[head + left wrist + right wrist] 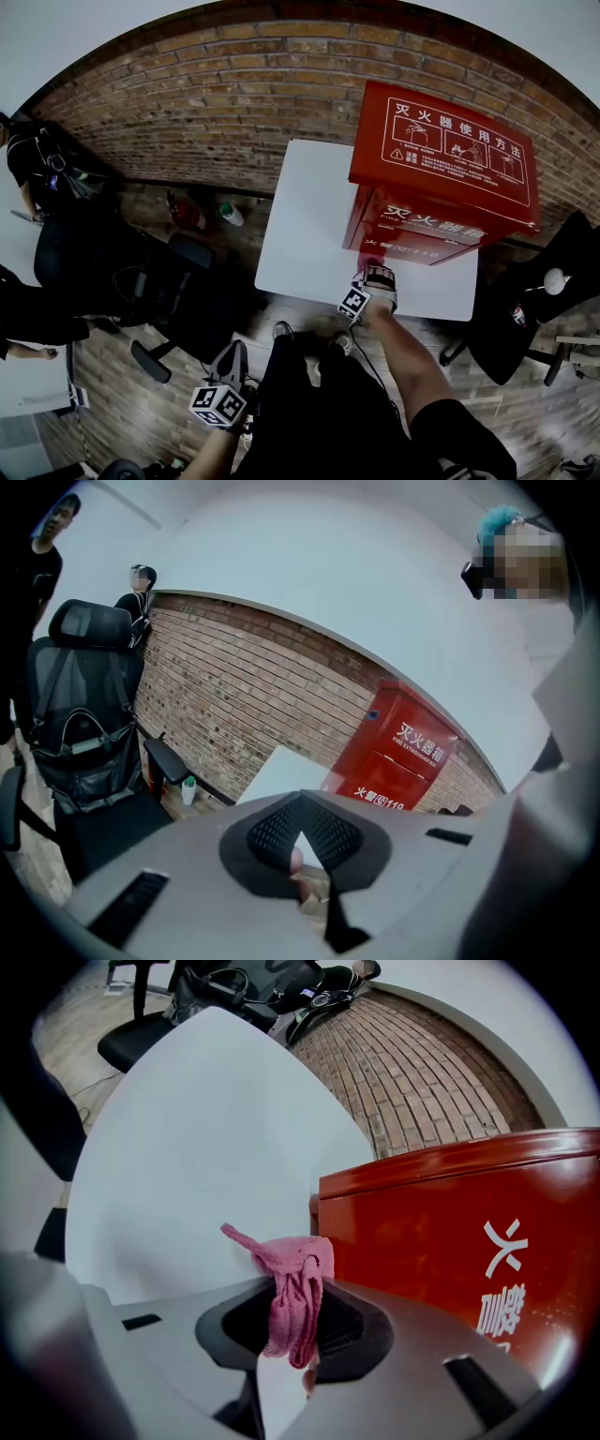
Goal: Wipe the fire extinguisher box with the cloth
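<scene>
At table (309,216) near edge, right gripper (375,278) clamps pink cloth (292,1283) just beside fire extinguisher box (450,1232); left gripper (302,799) closed, empty.

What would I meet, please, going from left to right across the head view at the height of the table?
person in black → black office chair → white table → red fire extinguisher box → second black chair

right gripper (380,274) forward, jaws clamping cloth (295,1279), left gripper (234,352) low, jaws together
</scene>
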Action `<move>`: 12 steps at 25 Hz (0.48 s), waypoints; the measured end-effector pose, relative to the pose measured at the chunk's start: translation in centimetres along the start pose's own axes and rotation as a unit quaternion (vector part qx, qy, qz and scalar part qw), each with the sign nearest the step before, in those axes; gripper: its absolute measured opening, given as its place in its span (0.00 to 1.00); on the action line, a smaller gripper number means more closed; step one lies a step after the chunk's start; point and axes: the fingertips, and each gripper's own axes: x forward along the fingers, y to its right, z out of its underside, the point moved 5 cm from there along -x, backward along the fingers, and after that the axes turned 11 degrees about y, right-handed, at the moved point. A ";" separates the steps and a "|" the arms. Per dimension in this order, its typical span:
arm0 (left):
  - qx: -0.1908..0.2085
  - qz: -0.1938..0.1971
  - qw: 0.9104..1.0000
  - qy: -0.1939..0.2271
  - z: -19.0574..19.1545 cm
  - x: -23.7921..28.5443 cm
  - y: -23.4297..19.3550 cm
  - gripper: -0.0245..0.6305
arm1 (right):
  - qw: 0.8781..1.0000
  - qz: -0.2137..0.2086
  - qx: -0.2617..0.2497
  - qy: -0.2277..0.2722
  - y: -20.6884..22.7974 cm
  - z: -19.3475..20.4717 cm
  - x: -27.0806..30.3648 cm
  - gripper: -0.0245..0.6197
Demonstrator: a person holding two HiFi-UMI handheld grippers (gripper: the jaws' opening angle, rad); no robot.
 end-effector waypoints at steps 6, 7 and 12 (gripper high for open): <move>0.002 0.007 1.000 0.005 -0.3 0.1 0.6 0.07 | 1.000 0.010 0.009 0.009 0.9 -0.2 -0.7 0.20; 0.002 0.009 1.000 0.006 -0.4 0.2 0.7 0.07 | 1.000 0.013 0.008 0.009 1.1 -0.1 -0.9 0.20; 0.003 0.025 1.000 0.009 -0.5 0.8 1.1 0.07 | 1.000 0.021 0.007 0.009 2.2 0.2 -1.6 0.20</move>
